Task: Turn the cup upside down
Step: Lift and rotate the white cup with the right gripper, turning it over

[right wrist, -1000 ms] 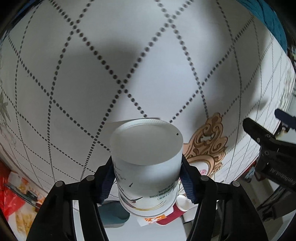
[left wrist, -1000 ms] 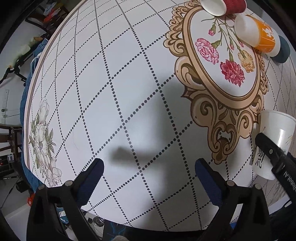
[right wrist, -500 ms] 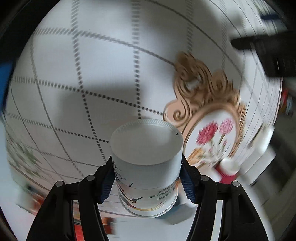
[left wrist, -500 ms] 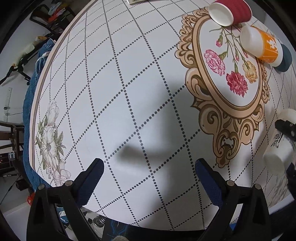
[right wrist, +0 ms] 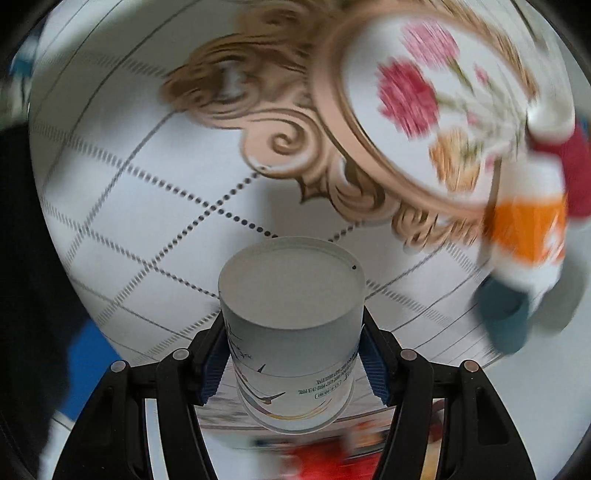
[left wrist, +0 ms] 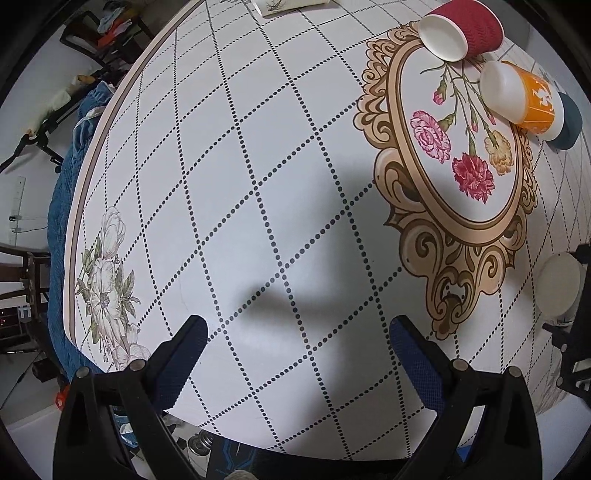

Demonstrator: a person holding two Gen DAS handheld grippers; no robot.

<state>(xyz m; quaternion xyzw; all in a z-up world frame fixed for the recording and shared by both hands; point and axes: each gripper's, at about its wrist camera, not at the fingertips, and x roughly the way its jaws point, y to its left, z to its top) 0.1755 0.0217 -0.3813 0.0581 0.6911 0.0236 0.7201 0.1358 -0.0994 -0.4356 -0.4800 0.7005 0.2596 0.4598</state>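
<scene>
A white paper cup (right wrist: 291,328) with printed writing sits between the fingers of my right gripper (right wrist: 291,354), which is shut on its sides. Its flat base faces the camera and its mouth points back toward the gripper. The cup is held in the air above the table. In the left wrist view the same cup (left wrist: 559,282) shows at the far right edge, base toward the camera, with the right gripper's black frame beside it. My left gripper (left wrist: 295,354) is open and empty above the table's front left part.
A red ribbed cup (left wrist: 461,31), an orange and white cup (left wrist: 521,94) and a dark teal cup (left wrist: 569,122) lie at the far right of the patterned tablecloth (left wrist: 221,184). They also show, blurred, in the right wrist view: orange cup (right wrist: 524,232), teal cup (right wrist: 506,314).
My right gripper has turned with the white cup, so the table view behind it has swung round. In the left view the cup has rotated from side-on to base-on. The left gripper has barely moved.
</scene>
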